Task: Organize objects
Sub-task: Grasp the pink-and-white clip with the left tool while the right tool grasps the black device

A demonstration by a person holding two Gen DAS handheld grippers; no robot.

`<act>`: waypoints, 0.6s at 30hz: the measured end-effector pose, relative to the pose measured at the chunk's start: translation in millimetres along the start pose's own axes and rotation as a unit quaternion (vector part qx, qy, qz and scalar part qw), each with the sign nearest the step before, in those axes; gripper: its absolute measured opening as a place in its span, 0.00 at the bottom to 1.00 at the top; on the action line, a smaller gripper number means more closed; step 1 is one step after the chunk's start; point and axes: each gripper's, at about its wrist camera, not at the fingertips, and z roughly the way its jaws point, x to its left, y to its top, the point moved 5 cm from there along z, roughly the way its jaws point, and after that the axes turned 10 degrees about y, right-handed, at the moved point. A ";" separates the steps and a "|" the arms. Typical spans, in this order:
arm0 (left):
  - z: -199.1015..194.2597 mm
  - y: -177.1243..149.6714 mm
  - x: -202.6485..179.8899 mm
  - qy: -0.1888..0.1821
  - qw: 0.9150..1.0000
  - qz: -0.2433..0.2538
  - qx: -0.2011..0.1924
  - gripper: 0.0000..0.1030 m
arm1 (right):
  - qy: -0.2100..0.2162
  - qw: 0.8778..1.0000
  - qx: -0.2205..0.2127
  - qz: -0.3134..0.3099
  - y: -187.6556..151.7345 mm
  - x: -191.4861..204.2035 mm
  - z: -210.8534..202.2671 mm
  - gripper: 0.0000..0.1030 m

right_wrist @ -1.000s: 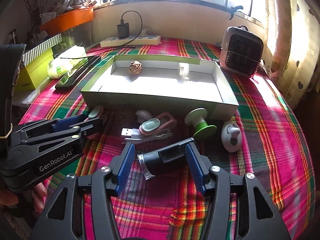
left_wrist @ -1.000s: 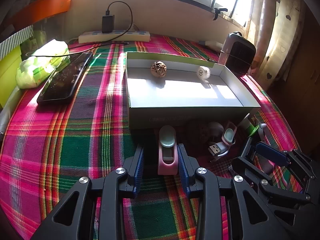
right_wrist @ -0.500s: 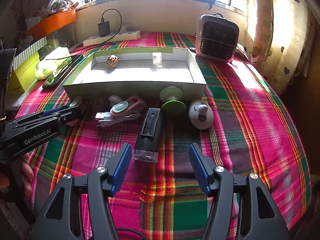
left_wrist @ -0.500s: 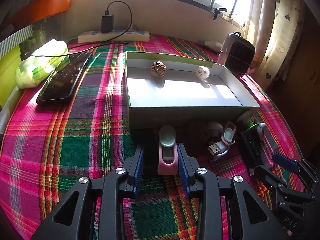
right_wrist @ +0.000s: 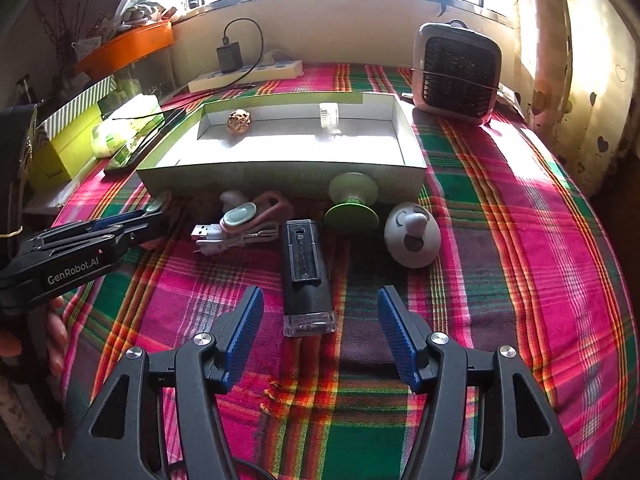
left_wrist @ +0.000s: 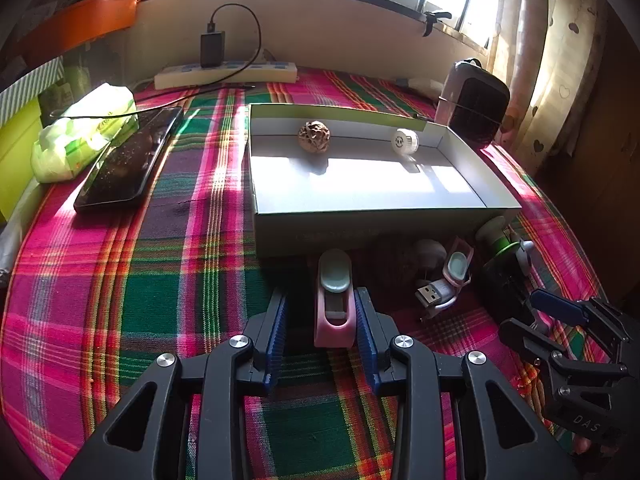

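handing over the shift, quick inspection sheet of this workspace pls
surface: plaid cloth, sunlit.
job's things: open box holds walnut and white cap; black device, pink clip lie outside.
clutter: green suction cup, white gadget, phone.
grippers: left gripper straddles pink clip, pads not pressing; right gripper open, empty.
cables: USB cable; charger lead on power strip.
surroundings: small heater, window.
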 end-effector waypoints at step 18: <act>4.0 3.0 -5.4 0.025 0.999 0.031 0.000 0.30 | -0.001 1.000 0.009 -0.009 7.7 -4.7 16.0 0.53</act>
